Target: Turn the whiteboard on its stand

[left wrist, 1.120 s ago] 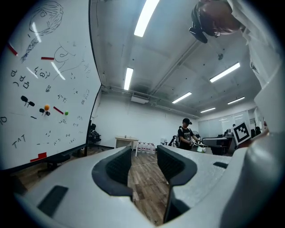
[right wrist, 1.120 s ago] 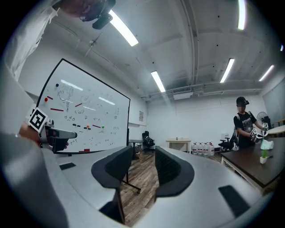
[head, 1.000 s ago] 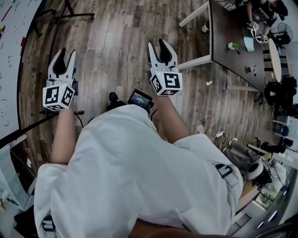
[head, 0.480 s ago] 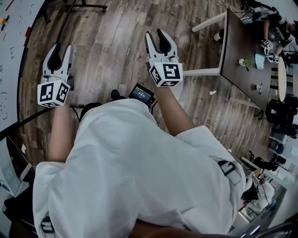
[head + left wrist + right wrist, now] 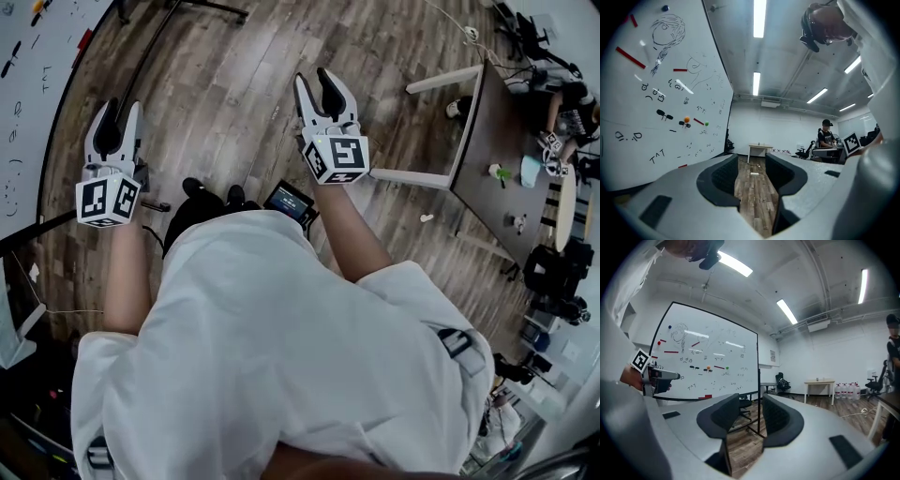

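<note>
The whiteboard (image 5: pixel 26 89) with marker doodles and magnets runs along the left edge of the head view; its black stand legs (image 5: pixel 155 47) cross the wood floor at top left. My left gripper (image 5: pixel 114 117) hangs close to the right of the board's lower edge, apart from it, jaws open and empty. In the left gripper view the board (image 5: pixel 661 93) fills the left side beside the open left gripper (image 5: pixel 751 171). My right gripper (image 5: pixel 319 86) is open and empty farther right. The right gripper view looks between the open right gripper (image 5: pixel 751 413) at the board (image 5: pixel 708 362) and its black side post (image 5: pixel 758 380).
A dark table (image 5: pixel 487 159) with white legs stands at the right, a seated person (image 5: pixel 567 112) behind it. A small screen (image 5: pixel 288 202) sits at my chest. Far off are an office chair (image 5: pixel 783 383), a white table (image 5: pixel 819 385) and water bottles (image 5: pixel 846 391).
The view has swung towards the whiteboard: the dark table slid right and more of the board shows at top left. Both grippers moved with it and stayed open and empty.
</note>
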A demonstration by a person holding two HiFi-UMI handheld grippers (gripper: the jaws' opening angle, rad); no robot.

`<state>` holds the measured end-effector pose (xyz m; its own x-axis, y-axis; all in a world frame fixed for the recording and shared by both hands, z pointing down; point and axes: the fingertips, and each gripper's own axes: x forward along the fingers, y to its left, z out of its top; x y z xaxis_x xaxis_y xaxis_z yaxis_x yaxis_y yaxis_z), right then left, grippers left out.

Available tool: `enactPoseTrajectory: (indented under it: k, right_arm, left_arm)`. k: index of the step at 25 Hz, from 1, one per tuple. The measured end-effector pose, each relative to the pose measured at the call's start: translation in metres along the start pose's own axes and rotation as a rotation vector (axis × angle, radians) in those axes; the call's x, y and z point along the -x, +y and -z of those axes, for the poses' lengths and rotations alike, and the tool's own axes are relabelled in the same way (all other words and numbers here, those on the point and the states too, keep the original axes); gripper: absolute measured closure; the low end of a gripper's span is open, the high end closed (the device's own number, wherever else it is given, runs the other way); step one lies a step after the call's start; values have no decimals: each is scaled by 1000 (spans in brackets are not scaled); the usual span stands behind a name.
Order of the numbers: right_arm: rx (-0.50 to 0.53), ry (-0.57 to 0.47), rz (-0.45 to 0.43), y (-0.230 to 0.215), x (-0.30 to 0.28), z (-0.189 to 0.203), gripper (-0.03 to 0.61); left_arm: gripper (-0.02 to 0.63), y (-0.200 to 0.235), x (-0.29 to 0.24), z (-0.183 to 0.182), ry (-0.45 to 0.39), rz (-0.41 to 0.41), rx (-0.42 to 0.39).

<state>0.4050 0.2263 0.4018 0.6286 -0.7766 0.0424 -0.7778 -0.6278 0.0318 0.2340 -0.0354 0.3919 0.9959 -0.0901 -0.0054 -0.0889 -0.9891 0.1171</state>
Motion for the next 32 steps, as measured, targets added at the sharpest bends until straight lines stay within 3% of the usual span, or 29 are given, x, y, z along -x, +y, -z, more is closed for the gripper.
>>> enactPoseTrajectory:
  k: [9, 19, 26, 32]
  right_arm:
    - [18, 5, -134, 61, -57, -5, 426]
    - [46, -3, -374, 162, -135, -11, 428]
    - [58, -16, -562, 250, -184, -14, 429]
    - [60, -22, -669, 317, -202, -16, 430]
  left_arm:
    - [428, 66, 39, -3, -24, -139, 17]
    - [427, 119, 95, -11, -61, -307, -5]
    - [428, 176, 163, -7, -81, -512, 19]
    - [428, 211, 219, -10, -103, -645, 20]
